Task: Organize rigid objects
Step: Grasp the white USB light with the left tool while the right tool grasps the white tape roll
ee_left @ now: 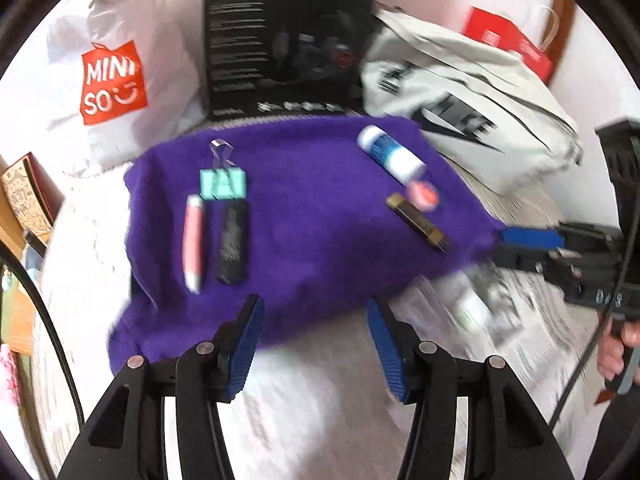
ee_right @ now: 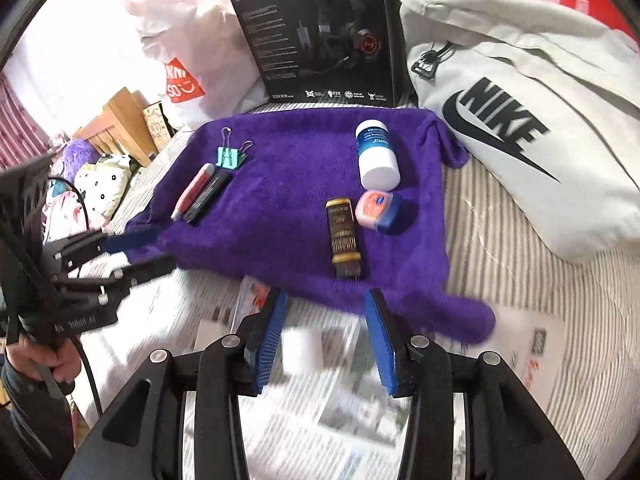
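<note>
Both the left gripper [ee_left: 316,344] and right gripper [ee_right: 326,340] hover released, empty; the brown bottle [ee_right: 344,236] lies on the purple towel [ee_right: 280,216], touching the pink tin [ee_right: 378,205], which a careless grab might nudge

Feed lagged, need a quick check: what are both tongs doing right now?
Left tongs: open, holding nothing, at the near edge of the purple towel.
Right tongs: open, holding nothing, over the newspaper.

bed [ee_right: 500,240] | on it: purple towel [ee_right: 288,220], newspaper [ee_right: 320,420], Nike bag [ee_right: 520,120]
</note>
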Available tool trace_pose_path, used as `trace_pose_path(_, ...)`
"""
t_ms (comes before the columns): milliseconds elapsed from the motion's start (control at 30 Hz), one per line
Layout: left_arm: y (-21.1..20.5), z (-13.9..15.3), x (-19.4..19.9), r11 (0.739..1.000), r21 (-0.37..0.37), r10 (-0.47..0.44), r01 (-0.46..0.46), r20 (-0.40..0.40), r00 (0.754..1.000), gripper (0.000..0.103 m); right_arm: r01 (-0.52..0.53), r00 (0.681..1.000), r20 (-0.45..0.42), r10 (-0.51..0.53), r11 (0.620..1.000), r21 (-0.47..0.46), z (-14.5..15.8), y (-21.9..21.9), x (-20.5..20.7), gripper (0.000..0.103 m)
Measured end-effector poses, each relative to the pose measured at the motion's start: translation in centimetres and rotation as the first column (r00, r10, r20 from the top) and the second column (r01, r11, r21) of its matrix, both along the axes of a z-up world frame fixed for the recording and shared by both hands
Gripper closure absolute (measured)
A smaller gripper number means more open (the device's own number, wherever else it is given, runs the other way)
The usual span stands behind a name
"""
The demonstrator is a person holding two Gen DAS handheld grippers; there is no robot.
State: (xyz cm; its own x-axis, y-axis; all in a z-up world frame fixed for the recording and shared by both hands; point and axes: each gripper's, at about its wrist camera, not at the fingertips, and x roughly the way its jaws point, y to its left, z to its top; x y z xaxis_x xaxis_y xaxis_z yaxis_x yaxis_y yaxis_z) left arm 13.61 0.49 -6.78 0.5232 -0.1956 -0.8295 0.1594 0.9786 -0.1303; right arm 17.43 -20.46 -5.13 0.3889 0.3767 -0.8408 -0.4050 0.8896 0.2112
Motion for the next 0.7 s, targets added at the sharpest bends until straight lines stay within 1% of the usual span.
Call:
trace_pose_path(167,-2.0,-1.2,-3.3,0.999,-0.036,-0.014,0.012,-0.05,0.999,0.052,0.027,1.0,-0.012,-0.027,0.999,0.023,-0.1,-1.3,-2.4,0.06)
trace_pose_path(300,-3.2,-2.6,-4.5,0.998,-0.056,-0.018,0.012,-0.1,0.995,0.052,0.043,0.998,-0.038,-0.041,0.998,0.044,-0.9,-2.1,-3.9,0.06)
trace_pose_path(433,-4.4,-3.4,-4.6,1.0,-0.003,-0.013,0.013,-0.116,0.993,0.052,0.042,0.998,-0.059,-0.039,0.997,0.057,-1.6,-2.2,-4.8,0.06)
trace_pose_path(500,-4.8,-4.2,-4.5,0.999,0.044,0.002,0.004,-0.127,0.992,0.052,0.042,0.997,-0.068,-0.038,0.997,0.058,-1.9,-2.1,-5.2,0.06)
trace_pose_path(567,-4.6,-4.5,-4.6,0.997,0.073,0.017,-0.008,-0.125,0.992,0.052,0.037,0.997,-0.075,-0.032,0.998,0.057,-2.3,-2.1,-5.5,0.06)
trace_pose_path(700,-3.6,-4.3,-5.0,0.997,0.07,0.025,-0.017,-0.114,0.993,0.052,0.032,0.996,-0.084,-0.026,0.997,0.064,-2.8,-2.0,-5.9,0.06)
